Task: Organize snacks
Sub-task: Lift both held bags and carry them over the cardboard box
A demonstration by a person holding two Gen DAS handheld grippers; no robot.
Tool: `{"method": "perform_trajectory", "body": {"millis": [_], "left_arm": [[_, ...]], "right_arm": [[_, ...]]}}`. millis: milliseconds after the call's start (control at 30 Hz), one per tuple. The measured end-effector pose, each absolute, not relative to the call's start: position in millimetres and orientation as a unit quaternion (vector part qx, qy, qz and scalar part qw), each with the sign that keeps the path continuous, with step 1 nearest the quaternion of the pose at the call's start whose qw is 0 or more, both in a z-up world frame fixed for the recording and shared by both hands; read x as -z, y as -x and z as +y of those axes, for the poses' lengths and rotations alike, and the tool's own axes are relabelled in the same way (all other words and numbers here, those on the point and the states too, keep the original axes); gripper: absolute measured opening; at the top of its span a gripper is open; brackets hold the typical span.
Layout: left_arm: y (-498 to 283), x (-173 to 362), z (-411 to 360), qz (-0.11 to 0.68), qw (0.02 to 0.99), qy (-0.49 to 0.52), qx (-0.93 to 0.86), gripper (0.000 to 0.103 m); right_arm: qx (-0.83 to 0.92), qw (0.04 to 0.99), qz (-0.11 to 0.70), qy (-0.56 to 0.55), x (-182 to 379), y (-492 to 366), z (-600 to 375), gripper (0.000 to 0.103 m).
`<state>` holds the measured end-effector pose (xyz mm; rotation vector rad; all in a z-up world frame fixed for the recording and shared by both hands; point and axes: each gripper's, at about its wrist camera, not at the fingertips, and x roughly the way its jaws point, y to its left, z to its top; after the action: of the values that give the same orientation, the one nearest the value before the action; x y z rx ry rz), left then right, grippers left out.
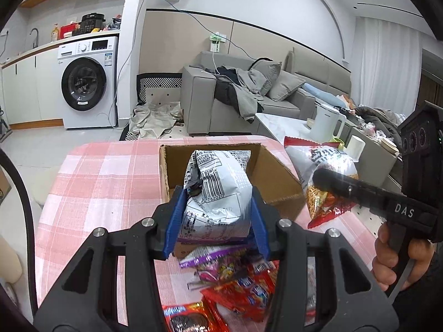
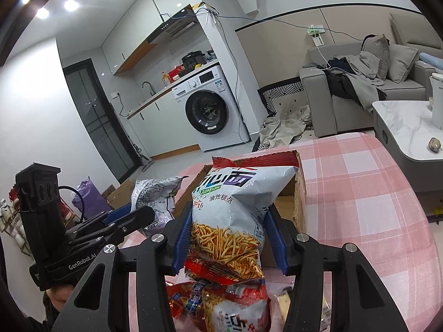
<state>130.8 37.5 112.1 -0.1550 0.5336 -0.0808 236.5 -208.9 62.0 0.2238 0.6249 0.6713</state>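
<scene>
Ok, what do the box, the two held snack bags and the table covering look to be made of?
Box: plain brown cardboard, matte, with a raw, slightly ragged cut rim. Bag in the left gripper and noodle-snack bag in the right gripper: thin printed plastic film, glossy; it crinkles and catches glare. Table covering: pink checked, smooth with a faint sheen; fabric or wipe-clean vinyl, I cannot tell which.

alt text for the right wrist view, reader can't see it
The right gripper grips a white snack bag picturing fried noodle sticks, held in front of an open cardboard box on a pink checked tablecloth. To its left, the left gripper holds a grey-printed snack bag; more red packets lie below.
</scene>
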Motion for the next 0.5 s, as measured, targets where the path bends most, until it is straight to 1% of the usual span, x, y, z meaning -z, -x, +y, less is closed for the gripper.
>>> {"method": "perform_trajectory", "body": {"millis": [233,500], "left_arm": [[-160.6,-107.9,40.7,0.268,0.96,0.077,0.038,0.042],[-192.0,-88.5,47.1,0.279,0.957,0.071,0.03,0.042]], "right_arm": [[-0.324,0.884,0.314,-0.117,-53.6,-259.7,-198.5,0.05],[-0.305,0.884,0.333,-0.117,-38.3,-289.4,-190.0,0.05]]}}
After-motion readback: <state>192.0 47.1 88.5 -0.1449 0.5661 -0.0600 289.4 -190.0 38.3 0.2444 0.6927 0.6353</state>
